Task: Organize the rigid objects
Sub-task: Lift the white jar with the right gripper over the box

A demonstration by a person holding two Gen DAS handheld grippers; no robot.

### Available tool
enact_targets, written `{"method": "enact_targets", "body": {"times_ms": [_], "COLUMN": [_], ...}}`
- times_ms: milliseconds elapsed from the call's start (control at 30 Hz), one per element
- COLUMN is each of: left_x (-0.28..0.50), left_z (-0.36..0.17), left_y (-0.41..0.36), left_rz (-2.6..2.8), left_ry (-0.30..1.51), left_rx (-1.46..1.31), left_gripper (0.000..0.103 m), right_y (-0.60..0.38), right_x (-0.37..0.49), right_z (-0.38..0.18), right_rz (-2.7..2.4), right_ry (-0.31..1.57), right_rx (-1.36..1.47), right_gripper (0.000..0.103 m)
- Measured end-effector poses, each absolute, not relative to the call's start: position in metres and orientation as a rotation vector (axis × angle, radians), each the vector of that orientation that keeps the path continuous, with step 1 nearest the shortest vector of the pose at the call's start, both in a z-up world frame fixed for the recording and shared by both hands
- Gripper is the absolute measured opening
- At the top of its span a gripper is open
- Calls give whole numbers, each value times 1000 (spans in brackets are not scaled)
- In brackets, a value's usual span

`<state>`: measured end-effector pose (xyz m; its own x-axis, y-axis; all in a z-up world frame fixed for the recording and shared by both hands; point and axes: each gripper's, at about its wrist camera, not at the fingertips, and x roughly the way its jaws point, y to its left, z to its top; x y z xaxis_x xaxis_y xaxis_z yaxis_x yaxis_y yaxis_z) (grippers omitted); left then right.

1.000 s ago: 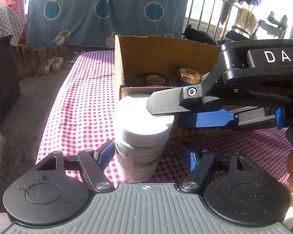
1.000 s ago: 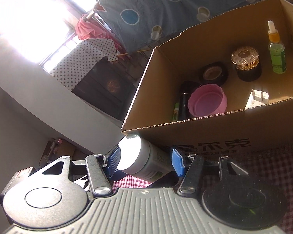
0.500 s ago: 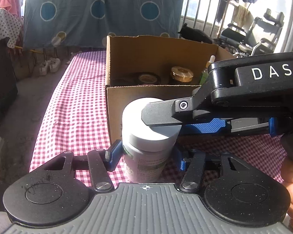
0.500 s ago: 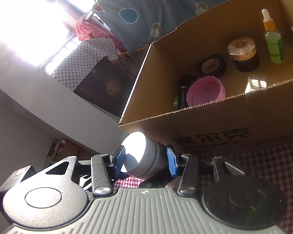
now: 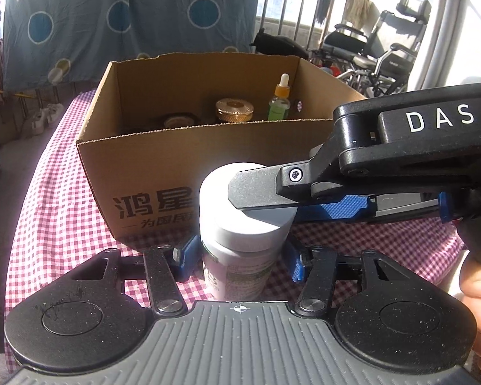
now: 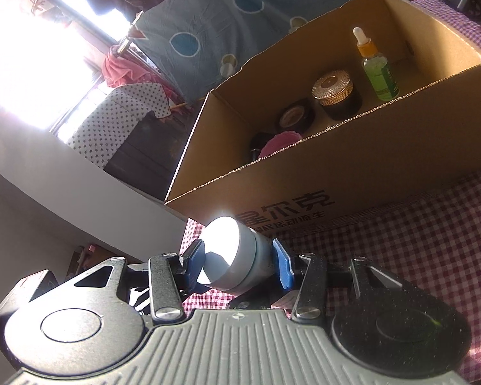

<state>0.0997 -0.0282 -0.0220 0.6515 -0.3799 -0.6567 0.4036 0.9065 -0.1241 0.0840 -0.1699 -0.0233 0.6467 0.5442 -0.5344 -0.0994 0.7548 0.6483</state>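
Observation:
A white plastic bottle [image 5: 237, 272] with a wide white cap stands upright just before the front wall of an open cardboard box [image 5: 208, 128]. My left gripper [image 5: 240, 256] is shut on the bottle's labelled body, a blue pad on each side. My right gripper [image 5: 272, 202] comes in from the right and clamps the cap. In the right wrist view the cap [image 6: 221, 247] sits between the blue pads of the right gripper [image 6: 239, 263], with the box [image 6: 336, 192] right behind it.
Inside the box are a green dropper bottle [image 5: 280, 102], a gold-lidded jar [image 5: 235, 109], a black tape roll [image 6: 295, 117] and a pink lid [image 6: 280, 141]. A red checked cloth [image 5: 57, 211] covers the table. A thumb [image 5: 477, 285] shows at the right edge. Wheelchairs stand behind.
My left fingers have closed in onto the bottle's body. Both grippers and the bottle have shifted right along the box front, from its left corner toward the printed lettering.

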Motion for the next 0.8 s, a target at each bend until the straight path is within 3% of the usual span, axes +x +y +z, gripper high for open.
{"method": "enact_targets", "body": {"times_ms": [800], "left_x": [106], "left_z": [-29], "left_y": [-47], "left_rz": [-469], "left_ry": [723], "left_rx": [92], "left_gripper": [54], "right_y": [-186], "right_x": [78], "right_z": [-28], "right_rz": [378], "right_ry": [782], "right_rx": [643], "right_gripper": [50]}}
